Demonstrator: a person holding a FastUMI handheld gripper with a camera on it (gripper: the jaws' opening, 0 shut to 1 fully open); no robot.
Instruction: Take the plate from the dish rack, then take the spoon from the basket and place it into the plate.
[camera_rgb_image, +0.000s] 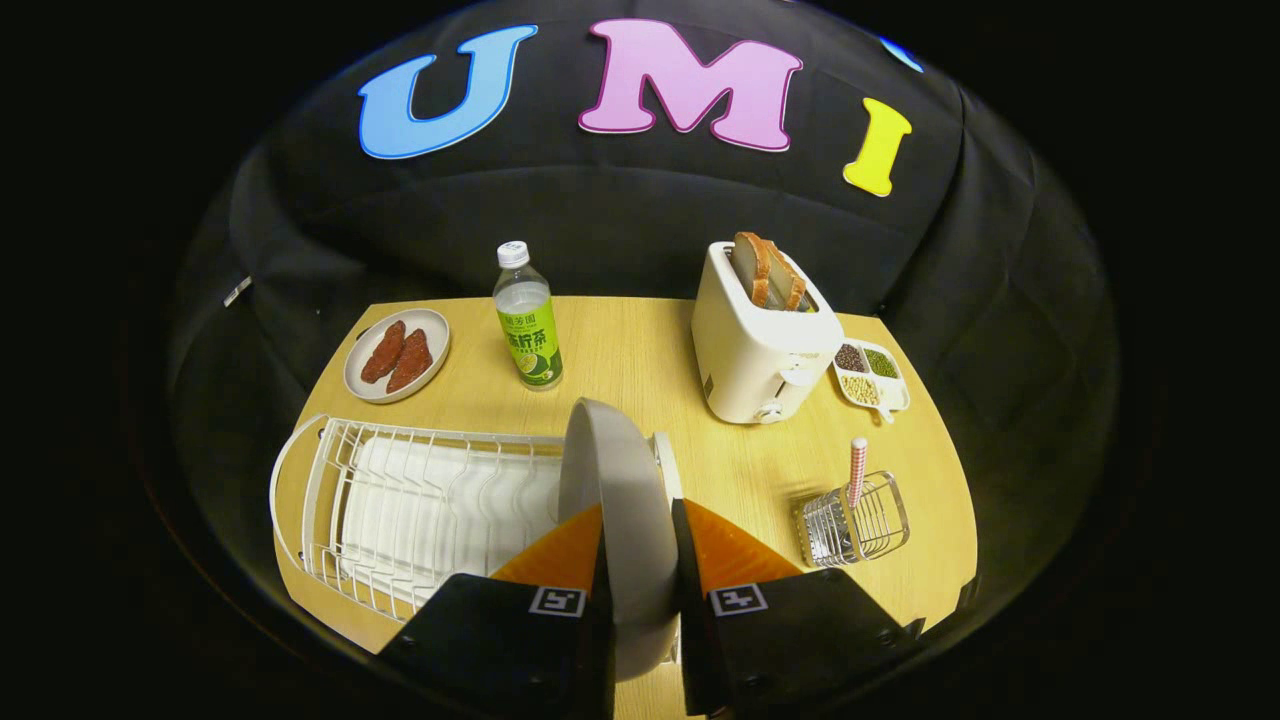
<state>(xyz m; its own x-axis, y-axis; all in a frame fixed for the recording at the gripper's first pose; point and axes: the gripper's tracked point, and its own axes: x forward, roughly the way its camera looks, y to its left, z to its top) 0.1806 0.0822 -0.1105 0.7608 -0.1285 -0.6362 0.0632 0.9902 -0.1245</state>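
A round grey plate (625, 520) is held on edge, clamped between both fingers of the hand-held gripper (640, 545), at the right end of the white wire dish rack (400, 500). At two o'clock, a red-and-white striped spoon handle (857, 470) is seen upright in a small wire basket (855, 520) on the wooden surface (630, 350).

Bottle (528, 318) left of the toaster (760, 350) carries a green label, its lettering not clearly legible. Square coded markers on both fingers of the gripper (640, 508), clamped on the plate (610, 460).
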